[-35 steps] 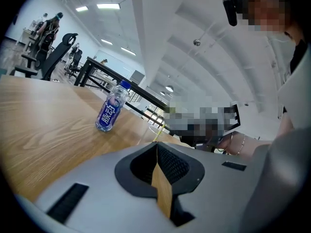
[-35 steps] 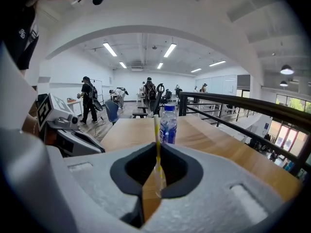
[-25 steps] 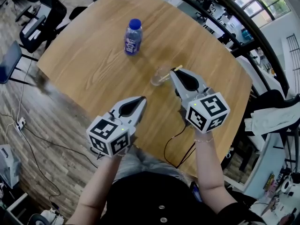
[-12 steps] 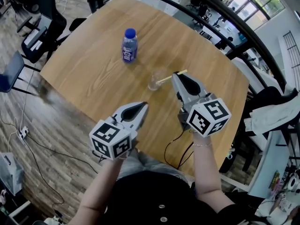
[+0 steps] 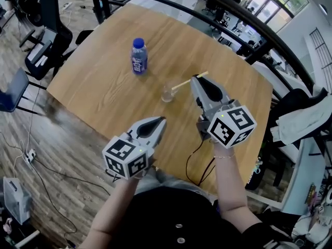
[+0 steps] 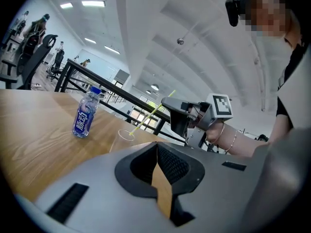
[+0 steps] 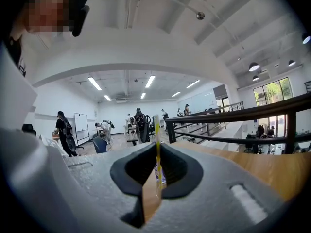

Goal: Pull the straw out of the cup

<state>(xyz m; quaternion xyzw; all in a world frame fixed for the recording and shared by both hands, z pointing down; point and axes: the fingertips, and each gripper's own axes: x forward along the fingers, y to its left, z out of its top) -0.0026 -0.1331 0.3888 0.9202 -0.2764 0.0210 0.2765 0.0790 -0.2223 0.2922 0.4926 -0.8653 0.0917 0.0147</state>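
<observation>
Right gripper [image 5: 196, 79]: jaws closed almost fully, clamped on the straw [image 5: 182, 83]. In the right gripper view the yellow straw stands upright in the narrow slot between the two pads, and a short length of it projects beyond the tips. In the head view, the rest of the straw slants away from the tips, down and to the gripper's left. Its lower end sits within the mouth of the cup [image 5: 167, 93].

The cup, clear plastic, stands upright on the table [image 5: 104, 82], just ahead of the right gripper's tips and a little to their left. It is apart from the gripper and linked to it only by the straw.

Left gripper [image 5: 162, 120]: jaws together at the tips, with nothing between them. It is held above the near edge of the table, level, nearer the person than the right gripper. The cup lies ahead of it and slightly to its right, with clear space between.

A bottle [image 5: 138, 57] with a blue cap and blue label stands upright on the table. It is beyond the cup and to the left of both grippers, well apart from them.
</observation>
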